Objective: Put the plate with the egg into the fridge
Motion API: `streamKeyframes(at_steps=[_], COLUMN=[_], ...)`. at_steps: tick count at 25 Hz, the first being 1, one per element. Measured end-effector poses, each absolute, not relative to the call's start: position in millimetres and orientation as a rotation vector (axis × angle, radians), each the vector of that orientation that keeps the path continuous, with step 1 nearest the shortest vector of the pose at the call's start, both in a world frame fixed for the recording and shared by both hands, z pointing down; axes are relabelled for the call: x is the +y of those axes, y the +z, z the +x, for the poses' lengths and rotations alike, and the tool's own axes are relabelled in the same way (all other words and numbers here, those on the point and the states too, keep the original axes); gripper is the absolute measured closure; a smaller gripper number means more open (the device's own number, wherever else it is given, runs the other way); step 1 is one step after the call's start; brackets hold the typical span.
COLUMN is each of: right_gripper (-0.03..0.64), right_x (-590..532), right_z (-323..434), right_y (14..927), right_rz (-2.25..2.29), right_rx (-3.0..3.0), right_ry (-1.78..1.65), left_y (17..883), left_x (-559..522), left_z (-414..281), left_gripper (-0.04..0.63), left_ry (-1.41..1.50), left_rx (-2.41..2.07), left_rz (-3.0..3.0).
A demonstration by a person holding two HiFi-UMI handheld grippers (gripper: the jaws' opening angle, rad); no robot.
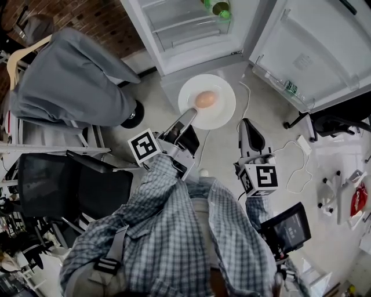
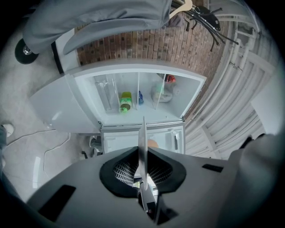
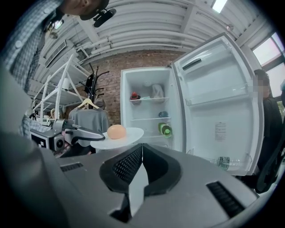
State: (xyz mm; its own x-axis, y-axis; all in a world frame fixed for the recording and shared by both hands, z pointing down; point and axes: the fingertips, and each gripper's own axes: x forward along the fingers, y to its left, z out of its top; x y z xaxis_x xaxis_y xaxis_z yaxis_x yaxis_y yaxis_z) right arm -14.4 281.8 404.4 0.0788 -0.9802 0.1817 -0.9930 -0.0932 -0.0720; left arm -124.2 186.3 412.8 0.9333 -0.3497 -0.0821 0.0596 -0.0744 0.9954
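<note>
From my head camera, looking steeply down, my left gripper [image 1: 188,116] has its jaws clamped on the near rim of a white plate [image 1: 223,110]. The left gripper view shows that plate edge-on between the jaws. A tan egg [image 1: 205,99] sits near the middle of the plate. The plate is held level in the air above the floor [image 1: 226,148], just in front of the open fridge [image 1: 174,55] and not on any shelf. My right gripper [image 1: 248,125] is to the right of the plate and apart from it, its jaws together with nothing between them. The fridge door [image 1: 324,52] is swung wide to the right, with a clear bottle [image 1: 291,87] lying in its lower rack. A green bottle [image 1: 221,8] rests on a fridge shelf. A grey coat [image 1: 69,81] hangs at the left.
</note>
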Motion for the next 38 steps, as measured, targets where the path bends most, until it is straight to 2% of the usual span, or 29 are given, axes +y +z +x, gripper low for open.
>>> streamKeyframes(at_steps=[11, 38], right_gripper=[0.609, 0.609], right_x=[221, 89], right_z=[8, 7], right_y=[398, 402], right_rz=[2.282, 2.286], right_rx=[-2.021, -1.959], right_ry=[0.268, 0.277], left_y=[410, 421], left_x=[124, 1], left_z=[-100, -88], left_gripper=[0.555, 0.555], left_ry=[-0.316, -0.268], left_rx=[-0.197, -0.124], left_rz=[1.614, 1.599])
